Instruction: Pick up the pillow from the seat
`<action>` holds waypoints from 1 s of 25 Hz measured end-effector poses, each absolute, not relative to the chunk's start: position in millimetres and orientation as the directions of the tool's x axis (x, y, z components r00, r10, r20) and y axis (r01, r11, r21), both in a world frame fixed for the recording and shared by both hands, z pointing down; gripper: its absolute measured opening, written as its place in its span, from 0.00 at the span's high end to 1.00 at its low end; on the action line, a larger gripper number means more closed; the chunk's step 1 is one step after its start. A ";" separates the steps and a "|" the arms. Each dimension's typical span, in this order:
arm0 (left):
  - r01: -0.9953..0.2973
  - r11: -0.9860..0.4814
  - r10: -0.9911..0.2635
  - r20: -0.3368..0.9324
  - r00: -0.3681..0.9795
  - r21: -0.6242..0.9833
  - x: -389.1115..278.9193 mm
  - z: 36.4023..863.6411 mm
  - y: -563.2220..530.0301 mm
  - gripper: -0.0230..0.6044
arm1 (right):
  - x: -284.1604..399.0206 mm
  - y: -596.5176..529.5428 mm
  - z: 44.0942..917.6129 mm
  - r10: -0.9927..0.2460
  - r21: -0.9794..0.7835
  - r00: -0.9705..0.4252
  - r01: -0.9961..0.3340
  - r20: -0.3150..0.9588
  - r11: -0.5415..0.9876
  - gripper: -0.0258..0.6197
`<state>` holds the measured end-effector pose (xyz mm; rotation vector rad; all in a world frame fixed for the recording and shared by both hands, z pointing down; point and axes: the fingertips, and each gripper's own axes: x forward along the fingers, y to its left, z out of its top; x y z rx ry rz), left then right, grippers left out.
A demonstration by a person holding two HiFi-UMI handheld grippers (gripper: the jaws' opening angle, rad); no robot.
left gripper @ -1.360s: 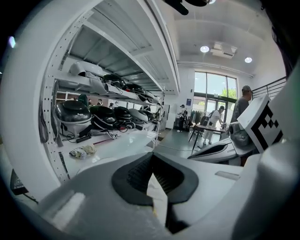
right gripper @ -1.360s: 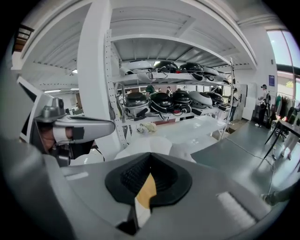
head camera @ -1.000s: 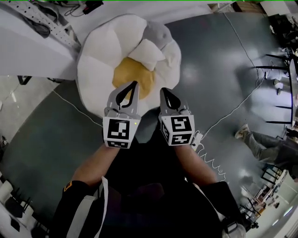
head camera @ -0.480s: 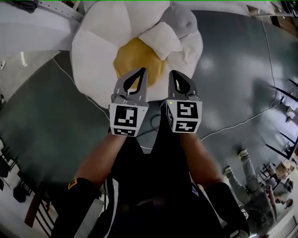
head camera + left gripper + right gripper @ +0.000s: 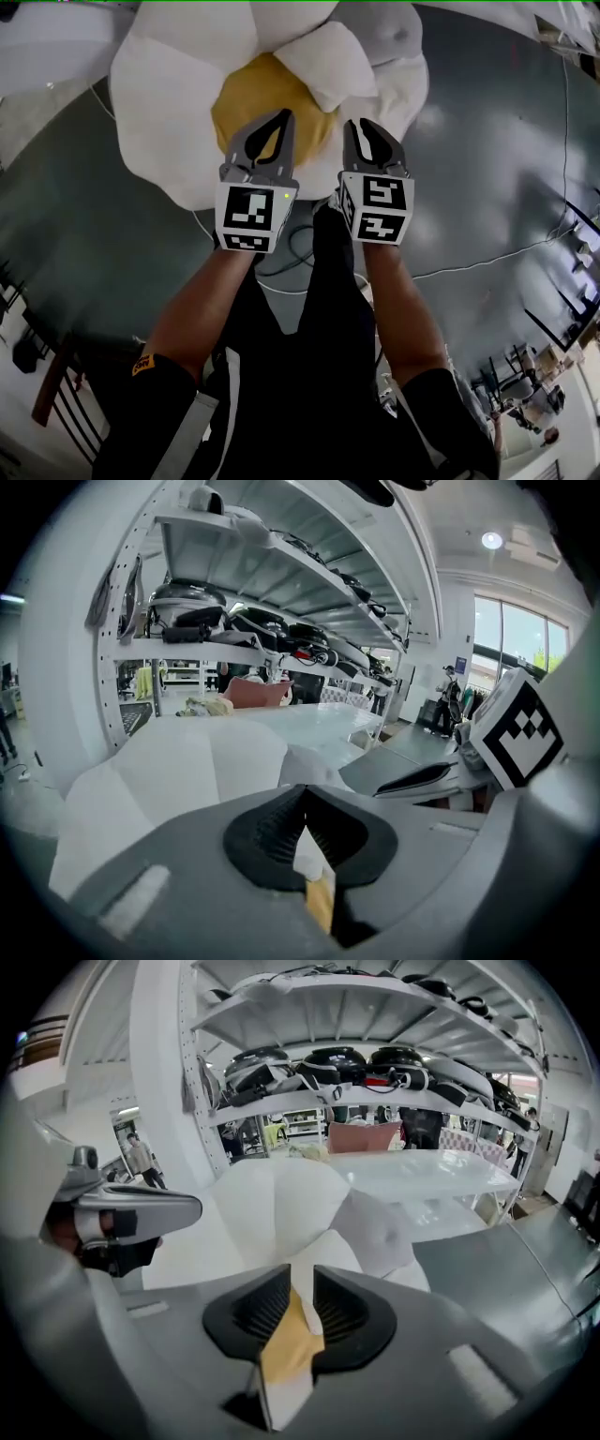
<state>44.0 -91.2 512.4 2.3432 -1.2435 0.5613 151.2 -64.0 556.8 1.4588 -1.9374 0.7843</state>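
Note:
A flower-shaped seat (image 5: 159, 103) with white petals and a yellow centre (image 5: 246, 98) lies on the grey floor. A white pillow (image 5: 330, 67) rests on it, at the centre's upper right, next to a grey petal (image 5: 394, 33). My left gripper (image 5: 284, 118) hangs over the yellow centre with its jaws shut and empty; its tips meet in the left gripper view (image 5: 302, 797). My right gripper (image 5: 362, 127) hovers just below the pillow. Its jaws have just been opening, and a narrow gap (image 5: 302, 1279) shows with nothing between them; the pillow (image 5: 326, 1252) lies ahead.
White shelving (image 5: 375, 1063) with helmets and gear stands behind the seat, with a white table (image 5: 422, 1171) under it. Cables (image 5: 487, 258) trail over the floor. A chair (image 5: 56, 412) stands at lower left. People stand far off.
Both grippers have sunk and moved forward toward the seat, which now fills more of the head view. The right jaws have parted a little; the left stay shut.

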 end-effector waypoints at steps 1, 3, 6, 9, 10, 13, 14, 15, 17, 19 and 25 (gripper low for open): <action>-0.845 -0.505 -0.668 0.540 0.513 0.177 45.7 521.2 -93.0 0.95 | 154.7 -65.9 566.7 -0.617 -0.110 -0.231 -0.967 0.752 0.228 0.84; -0.849 -0.500 -0.664 0.554 0.502 0.170 48.1 538.6 -98.0 0.95 | 162.2 -71.5 586.4 -0.603 -0.109 -0.228 -0.967 0.764 0.229 0.82; -0.860 -0.487 -0.659 0.581 0.476 0.153 47.7 569.0 -104.4 0.95 | 171.2 -80.2 618.1 -0.587 -0.106 -0.223 -0.968 0.778 0.227 0.79; -0.871 -0.472 -0.661 0.597 0.454 0.140 49.9 595.0 -110.9 0.95 | 180.3 -89.1 645.4 -0.576 -0.105 -0.222 -0.968 0.787 0.228 0.78; -0.874 -0.467 -0.662 0.601 0.448 0.137 51.0 602.4 -113.4 0.95 | 183.1 -91.9 653.1 -0.572 -0.105 -0.221 -0.968 0.790 0.229 0.77; -0.882 -0.453 -0.659 0.618 0.428 0.129 52.4 624.2 -120.7 0.95 | 187.9 -99.0 676.4 -0.556 -0.106 -0.224 -0.966 0.801 0.237 0.74; -0.884 -0.449 -0.657 0.624 0.423 0.127 52.4 631.4 -123.1 0.95 | 188.5 -101.0 684.5 -0.549 -0.107 -0.227 -0.965 0.804 0.241 0.73; -0.886 -0.446 -0.655 0.628 0.419 0.126 52.0 638.4 -125.4 0.94 | 188.7 -102.7 692.8 -0.543 -0.108 -0.229 -0.963 0.808 0.246 0.72; -0.890 -0.438 -0.656 0.633 0.411 0.124 50.1 650.9 -129.5 0.89 | 187.7 -104.7 708.9 -0.529 -0.107 -0.233 -0.960 0.816 0.257 0.72; -0.896 -0.429 -0.659 0.638 0.398 0.115 48.4 662.2 -132.6 0.89 | 186.8 -105.2 723.4 -0.518 -0.106 -0.236 -0.958 0.822 0.268 0.71; -0.897 -0.435 -0.649 0.665 0.371 0.076 49.7 694.5 -139.6 0.94 | 190.7 -108.6 755.9 -0.501 -0.111 -0.238 -0.956 0.832 0.271 0.67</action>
